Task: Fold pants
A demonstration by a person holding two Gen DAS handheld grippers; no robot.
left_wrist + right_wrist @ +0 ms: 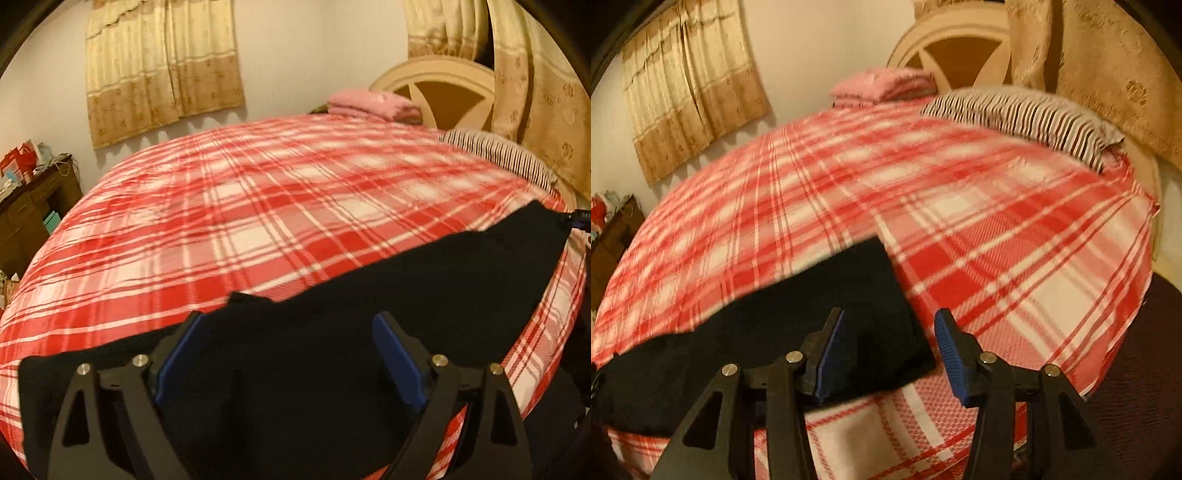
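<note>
Left gripper (288, 354): fingers standing wide apart, grasping nothing, hovering over the dark cloth; contact impossible to judge.
Right gripper (888, 356): fingers spread, released; left pad (827, 363) sitting over the cloth's end, right pad over bedspread.
Pants (332, 314): black, lying flat in a long band along the near edge of the bed.
Plaid bedspread (240, 206): red-white, lying under the pants.
Hard to make out: seams and folds disappearing in the blackness; motion blurring everything.
</note>
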